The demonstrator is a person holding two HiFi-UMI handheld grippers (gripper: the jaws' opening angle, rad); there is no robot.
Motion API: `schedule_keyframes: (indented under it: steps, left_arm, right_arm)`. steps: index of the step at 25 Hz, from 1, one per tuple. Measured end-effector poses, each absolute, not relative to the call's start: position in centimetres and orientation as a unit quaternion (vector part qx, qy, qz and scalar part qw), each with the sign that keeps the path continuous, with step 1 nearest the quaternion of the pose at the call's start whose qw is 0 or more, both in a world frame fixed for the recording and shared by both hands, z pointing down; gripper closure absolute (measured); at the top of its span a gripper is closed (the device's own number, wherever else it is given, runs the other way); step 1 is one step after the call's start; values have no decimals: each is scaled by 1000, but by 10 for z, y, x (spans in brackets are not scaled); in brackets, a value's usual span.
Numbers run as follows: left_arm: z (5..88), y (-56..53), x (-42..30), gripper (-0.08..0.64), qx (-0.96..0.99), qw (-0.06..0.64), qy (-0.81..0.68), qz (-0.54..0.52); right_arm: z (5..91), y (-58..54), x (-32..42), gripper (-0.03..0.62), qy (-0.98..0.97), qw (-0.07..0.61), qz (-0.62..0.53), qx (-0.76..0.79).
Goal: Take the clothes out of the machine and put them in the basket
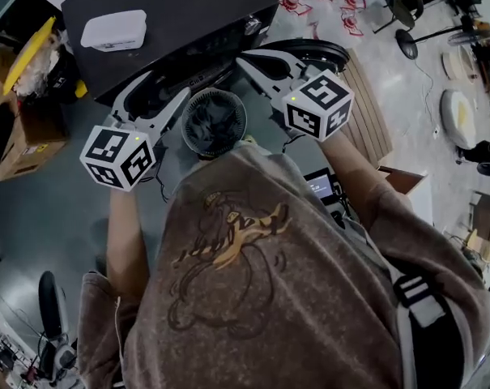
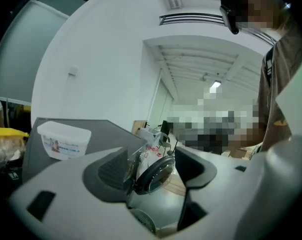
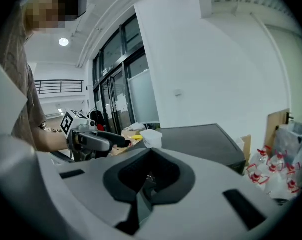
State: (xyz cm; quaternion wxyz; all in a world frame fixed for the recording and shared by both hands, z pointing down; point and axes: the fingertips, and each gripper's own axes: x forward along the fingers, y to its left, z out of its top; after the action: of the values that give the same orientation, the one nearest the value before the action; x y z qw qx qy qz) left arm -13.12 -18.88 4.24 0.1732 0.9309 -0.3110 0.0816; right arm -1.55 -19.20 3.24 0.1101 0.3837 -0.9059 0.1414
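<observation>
I find the left claw (image 2: 151, 156) open and empty, the right claw (image 3: 150, 176) closed on nothing, and dark clothes (image 1: 214, 126) in the basket (image 1: 185, 125) between them; a careless swing could tip it.

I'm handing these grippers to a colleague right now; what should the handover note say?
The left gripper: jaws apart, nothing between them.
The right gripper: jaws together, nothing seen held.
Both are held in front of the machine, whose door stands open.
The basket sits just before it, with dark clothes inside.
Done: some clothes are in the basket.
Left: the drum is hidden in these views, so check it for leftovers.
</observation>
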Motion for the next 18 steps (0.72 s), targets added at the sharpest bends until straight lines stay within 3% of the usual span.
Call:
schedule_keyframes:
  steps: [18]
  left_arm:
    - [12, -205, -126, 545, 916, 173, -362, 8]
  right_arm:
    - [25, -210, 3, 595, -917, 82, 129, 369]
